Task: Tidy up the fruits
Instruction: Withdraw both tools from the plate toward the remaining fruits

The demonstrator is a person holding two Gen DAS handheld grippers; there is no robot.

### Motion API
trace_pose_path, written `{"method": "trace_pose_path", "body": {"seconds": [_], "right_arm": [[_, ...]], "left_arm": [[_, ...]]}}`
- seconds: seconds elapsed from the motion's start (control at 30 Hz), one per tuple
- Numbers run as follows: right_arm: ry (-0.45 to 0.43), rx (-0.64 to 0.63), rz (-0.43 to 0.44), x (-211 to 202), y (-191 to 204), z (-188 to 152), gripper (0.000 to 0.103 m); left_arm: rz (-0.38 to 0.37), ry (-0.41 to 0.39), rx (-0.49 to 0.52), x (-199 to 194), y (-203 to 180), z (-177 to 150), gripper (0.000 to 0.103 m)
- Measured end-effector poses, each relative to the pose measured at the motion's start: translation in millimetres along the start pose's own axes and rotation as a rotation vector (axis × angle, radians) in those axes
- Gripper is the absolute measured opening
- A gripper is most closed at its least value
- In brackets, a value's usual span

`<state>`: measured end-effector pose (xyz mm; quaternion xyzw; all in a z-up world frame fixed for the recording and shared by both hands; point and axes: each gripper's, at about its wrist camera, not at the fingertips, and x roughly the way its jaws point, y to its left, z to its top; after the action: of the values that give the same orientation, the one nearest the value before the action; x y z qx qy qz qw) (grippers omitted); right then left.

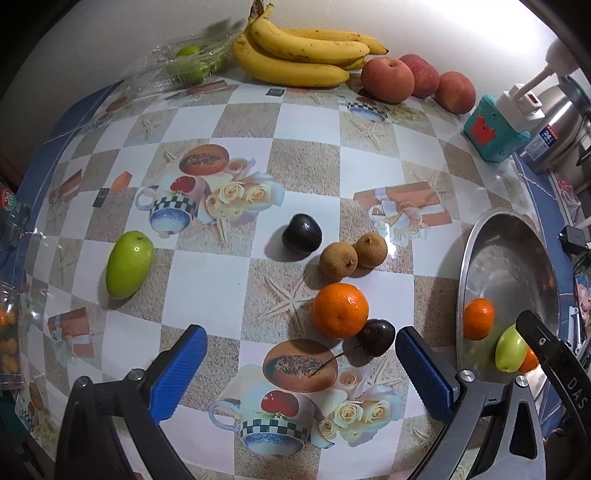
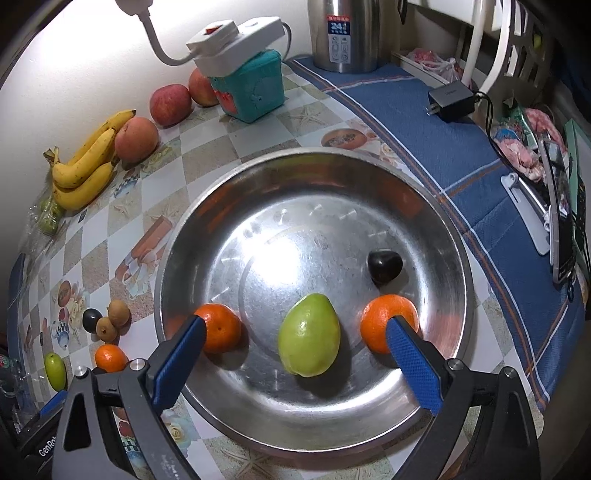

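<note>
A steel bowl [image 2: 436, 236] holds two oranges [image 2: 221, 328], a green fruit [image 2: 309, 334] and a dark plum [image 2: 384, 266]. My right gripper [image 2: 295, 328] is open and empty, hovering over the bowl with the green fruit between its fingers' line. On the table lie an orange [image 1: 340, 310], two dark plums [image 1: 301, 233], two brown longans [image 1: 338, 260] and a green fruit [image 1: 128, 264]. My left gripper [image 1: 301, 338] is open and empty, just in front of the orange and the nearer plum [image 1: 375, 337]. The bowl [image 1: 509, 236] is at the right in the left wrist view.
Bananas [image 1: 295, 51], three red apples [image 1: 387, 79] and a clear pack of green fruit [image 1: 184, 62] line the back wall. A teal box [image 1: 493, 133] with a white power strip and a steel kettle [image 2: 345, 33] stand at the back right. A charger [image 2: 450, 100] lies on the blue cloth.
</note>
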<state>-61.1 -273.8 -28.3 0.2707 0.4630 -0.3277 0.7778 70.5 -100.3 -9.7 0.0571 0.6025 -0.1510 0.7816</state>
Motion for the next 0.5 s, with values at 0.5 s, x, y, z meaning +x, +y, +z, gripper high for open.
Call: {"method": "trace_pose_path", "body": {"seconds": [0.5], "right_arm": [[-0.046,-0.144,0.069,-11.5,34.1,-1.1,0.098]], "left_arm": [[0.037,-0.059,-0.091,-16.2,34.8,11.9,0.103]]}}
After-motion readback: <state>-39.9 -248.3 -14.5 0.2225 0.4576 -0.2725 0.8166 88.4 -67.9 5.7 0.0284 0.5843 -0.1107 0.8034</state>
